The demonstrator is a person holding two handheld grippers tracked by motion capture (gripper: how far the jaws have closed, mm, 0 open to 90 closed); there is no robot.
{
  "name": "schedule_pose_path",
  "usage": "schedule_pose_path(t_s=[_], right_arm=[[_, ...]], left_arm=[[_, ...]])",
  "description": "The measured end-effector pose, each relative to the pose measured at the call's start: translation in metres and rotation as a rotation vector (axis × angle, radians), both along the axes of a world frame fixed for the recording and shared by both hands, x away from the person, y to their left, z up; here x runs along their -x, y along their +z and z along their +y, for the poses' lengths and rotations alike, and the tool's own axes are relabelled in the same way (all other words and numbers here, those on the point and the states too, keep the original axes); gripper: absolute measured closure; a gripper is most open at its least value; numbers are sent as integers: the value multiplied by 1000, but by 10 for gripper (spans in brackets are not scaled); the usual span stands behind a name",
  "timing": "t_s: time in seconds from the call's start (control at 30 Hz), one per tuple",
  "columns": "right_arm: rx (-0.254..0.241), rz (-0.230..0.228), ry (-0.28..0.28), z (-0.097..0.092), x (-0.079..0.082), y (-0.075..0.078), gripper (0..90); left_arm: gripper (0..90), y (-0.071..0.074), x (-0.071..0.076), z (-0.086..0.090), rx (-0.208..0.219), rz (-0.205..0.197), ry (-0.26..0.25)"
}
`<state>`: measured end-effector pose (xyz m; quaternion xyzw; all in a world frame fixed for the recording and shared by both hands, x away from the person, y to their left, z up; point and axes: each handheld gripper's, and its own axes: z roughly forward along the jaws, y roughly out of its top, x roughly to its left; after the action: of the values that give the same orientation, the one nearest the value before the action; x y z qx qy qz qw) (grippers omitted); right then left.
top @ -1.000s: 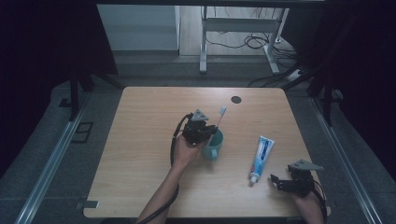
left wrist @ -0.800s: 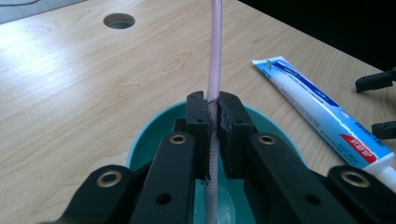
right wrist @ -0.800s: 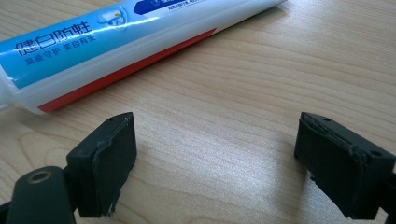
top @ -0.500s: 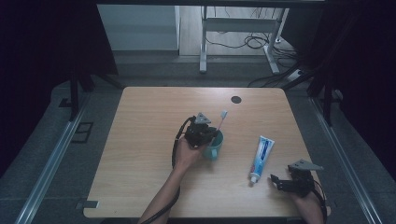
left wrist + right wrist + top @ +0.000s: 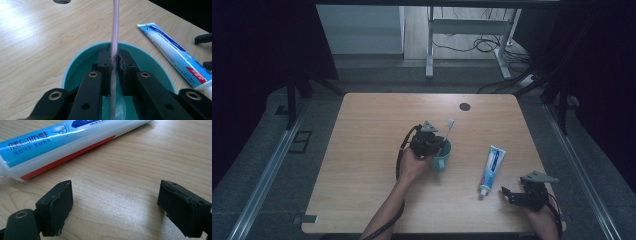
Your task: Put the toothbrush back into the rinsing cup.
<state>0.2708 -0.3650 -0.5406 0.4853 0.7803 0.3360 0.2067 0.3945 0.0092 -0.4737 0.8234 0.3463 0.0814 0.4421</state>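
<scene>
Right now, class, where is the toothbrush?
In the high view the toothbrush stands in the teal cup near the table's middle, clamped by the left gripper, with the toothpaste tube lying to its right.

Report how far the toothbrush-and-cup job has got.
Done: the toothbrush stands in the teal cup. In hand: the left gripper is clamped on its handle above the cup. Left: releasing it; the toothpaste tube lies untouched beside the open right gripper.
</scene>
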Motion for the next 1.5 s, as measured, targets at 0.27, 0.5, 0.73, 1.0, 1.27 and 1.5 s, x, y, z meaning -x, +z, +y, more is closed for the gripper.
schedule_pose_path(t_s=[0.27, 0.5, 0.73, 1.0, 1.27, 1.5], right_arm=[[0, 0, 0, 0, 0, 0, 127], [0, 0, 0, 0, 0, 0, 127], [0, 0, 0, 0, 0, 0, 127], [0, 0, 0, 0, 0, 0, 127], [0, 0, 0, 0, 0, 0, 127], [1, 0, 0, 0, 0, 0, 127]], left_arm=[[753, 1, 1, -1, 0, 5, -3], [692, 7, 4, -1, -5, -14, -3], [596, 12, 5, 3, 4, -25, 8], [496, 20, 9, 9, 15, -38, 21], [385, 30, 13, 18, 38, -50, 8], [271, 32, 17, 23, 39, -40, 10]])
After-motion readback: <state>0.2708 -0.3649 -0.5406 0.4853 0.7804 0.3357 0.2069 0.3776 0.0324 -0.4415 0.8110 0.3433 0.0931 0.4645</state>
